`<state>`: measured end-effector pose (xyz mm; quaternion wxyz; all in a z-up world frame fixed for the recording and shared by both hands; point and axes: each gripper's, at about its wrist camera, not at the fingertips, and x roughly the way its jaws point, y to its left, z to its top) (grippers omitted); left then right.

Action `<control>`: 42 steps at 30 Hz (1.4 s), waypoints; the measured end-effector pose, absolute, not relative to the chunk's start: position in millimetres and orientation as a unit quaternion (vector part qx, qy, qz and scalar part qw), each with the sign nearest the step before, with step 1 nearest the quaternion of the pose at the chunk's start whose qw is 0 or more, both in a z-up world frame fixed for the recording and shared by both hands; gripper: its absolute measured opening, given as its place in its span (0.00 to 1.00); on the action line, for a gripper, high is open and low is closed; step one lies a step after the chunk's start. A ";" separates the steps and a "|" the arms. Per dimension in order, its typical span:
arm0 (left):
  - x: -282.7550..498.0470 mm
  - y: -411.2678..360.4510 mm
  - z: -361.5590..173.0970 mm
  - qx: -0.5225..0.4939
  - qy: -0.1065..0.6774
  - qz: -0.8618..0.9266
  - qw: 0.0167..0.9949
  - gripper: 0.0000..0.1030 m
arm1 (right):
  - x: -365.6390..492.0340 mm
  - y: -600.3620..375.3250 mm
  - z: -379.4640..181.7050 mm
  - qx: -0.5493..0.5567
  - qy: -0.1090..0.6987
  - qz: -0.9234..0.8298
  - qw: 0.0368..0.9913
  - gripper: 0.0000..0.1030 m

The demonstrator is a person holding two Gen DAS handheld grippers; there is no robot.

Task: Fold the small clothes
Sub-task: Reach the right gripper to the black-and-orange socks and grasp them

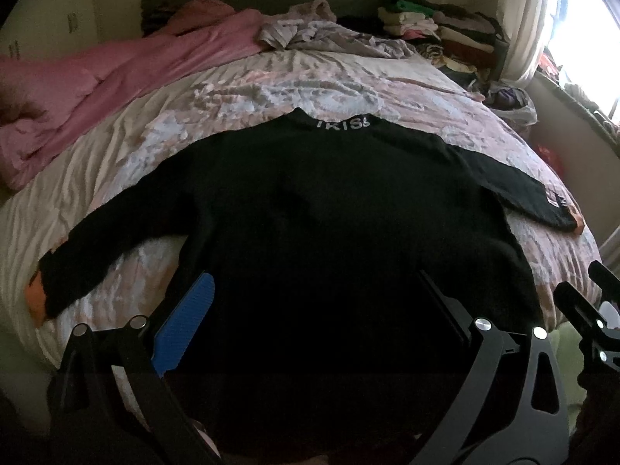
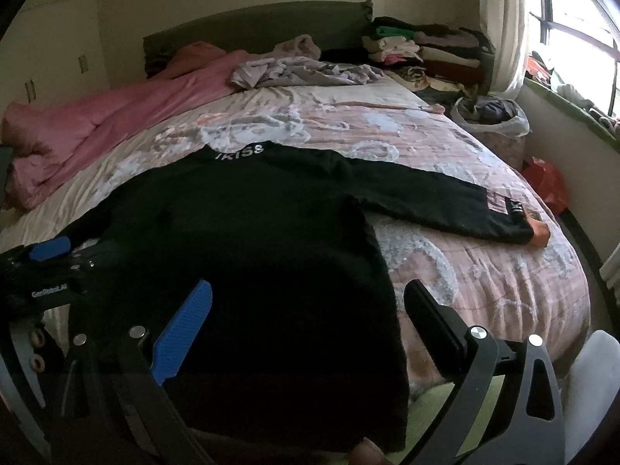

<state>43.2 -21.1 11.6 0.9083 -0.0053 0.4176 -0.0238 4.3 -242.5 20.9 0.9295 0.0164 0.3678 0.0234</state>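
Note:
A black long-sleeved top (image 1: 317, 209) lies flat on the bed, collar with white letters at the far end, both sleeves spread out, orange cuffs at the ends. It also shows in the right wrist view (image 2: 248, 232). My left gripper (image 1: 316, 294) is open, its fingers wide apart over the top's lower hem. My right gripper (image 2: 310, 302) is open over the hem's right corner, one blue pad (image 2: 182, 329) above the cloth and the other finger over the bedspread. Neither holds anything.
The bed has a floral pink bedspread (image 2: 445, 271). A pink blanket (image 1: 97, 100) lies at the left, crumpled lilac clothes (image 1: 325, 31) at the head, stacks of folded clothes (image 1: 438, 27) at the back right. A bag (image 2: 492, 116) and a window stand at the right.

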 end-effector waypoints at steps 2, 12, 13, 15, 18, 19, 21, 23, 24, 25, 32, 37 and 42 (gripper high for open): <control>47.8 -22.5 11.6 -0.003 0.418 -0.026 0.908 0.91 | 7.3 -246.1 21.6 0.018 0.367 0.019 0.930 0.96; 74.8 -33.6 17.7 -0.002 0.417 -0.043 0.908 0.91 | 32.5 -271.7 26.3 0.030 0.364 -0.005 0.931 0.96; 77.1 -34.0 18.7 -0.003 0.416 -0.043 0.908 0.91 | 34.8 -274.4 26.8 0.030 0.363 -0.008 0.931 0.96; 83.8 -34.5 22.0 -0.005 0.412 -0.045 0.910 0.91 | 41.2 -281.2 28.2 0.035 0.362 -0.019 0.931 0.96; 92.1 -35.1 24.1 -0.007 0.410 -0.045 0.911 0.91 | 50.3 -290.9 31.3 0.041 0.358 -0.035 0.932 0.96; 94.4 -34.3 24.4 -0.009 0.411 -0.045 0.910 0.91 | 53.0 -293.8 32.3 0.044 0.357 -0.037 0.932 0.96; 100.2 -34.1 25.5 -0.009 0.409 -0.044 0.911 0.91 | 59.4 -302.7 34.1 0.050 0.356 -0.048 0.932 0.96; 105.1 -34.0 26.7 -0.009 0.407 -0.044 0.912 0.91 | 63.6 -308.6 35.5 0.054 0.354 -0.055 0.932 0.96; 107.0 -34.0 27.3 -0.009 0.407 -0.043 0.912 0.91 | 66.9 -313.1 36.7 0.057 0.352 -0.060 0.932 0.96; 110.2 -34.7 27.5 -0.009 0.407 -0.044 0.912 0.91 | 69.3 -316.4 37.2 0.060 0.352 -0.063 0.932 0.96; 128.4 -41.0 29.5 -0.011 0.405 -0.046 0.913 0.91 | 86.2 -347.3 37.2 0.083 0.350 -0.099 0.928 0.96; 145.1 -47.2 27.4 -0.013 0.406 -0.049 0.912 0.91 | 97.8 -371.5 36.7 0.101 0.346 -0.131 0.923 0.96; 161.0 -52.3 26.0 -0.010 0.405 -0.047 0.913 0.91 | 109.4 -397.3 34.9 0.116 0.341 -0.165 0.918 0.96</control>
